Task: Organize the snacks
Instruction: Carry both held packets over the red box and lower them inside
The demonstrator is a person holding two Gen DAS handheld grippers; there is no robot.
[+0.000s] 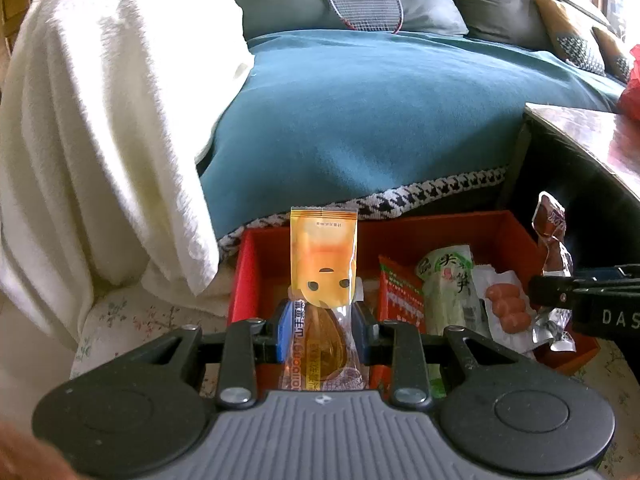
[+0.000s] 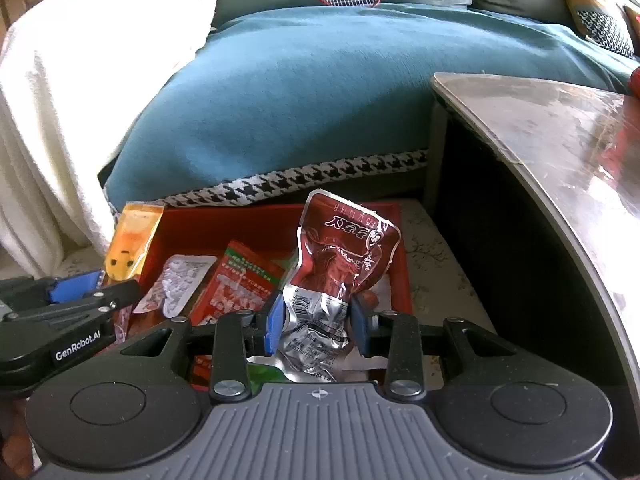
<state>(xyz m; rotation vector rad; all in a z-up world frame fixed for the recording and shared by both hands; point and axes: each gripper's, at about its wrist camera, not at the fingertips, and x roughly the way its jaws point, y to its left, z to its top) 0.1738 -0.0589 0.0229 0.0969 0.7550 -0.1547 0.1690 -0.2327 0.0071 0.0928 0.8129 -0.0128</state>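
Note:
My left gripper (image 1: 320, 326) is shut on a yellow jelly packet (image 1: 324, 256) and holds it upright over the left part of a red box (image 1: 452, 226). My right gripper (image 2: 318, 326) is shut on a dark red and silver foil snack pouch (image 2: 344, 248) above the same red box (image 2: 196, 220). In the box lie a red and green packet (image 1: 400, 292), a green and white bamboo shoot pack (image 1: 448, 284) and a sausage pack (image 1: 508, 304). The left gripper with the yellow packet (image 2: 130, 240) shows at the left of the right wrist view.
The red box sits on a floral surface (image 2: 432, 272) in front of a sofa with a teal blanket (image 1: 380, 120). A white throw (image 1: 100, 120) hangs at the left. A dark table (image 2: 560, 140) stands close on the right. A badminton racket (image 1: 364, 0) lies on the sofa.

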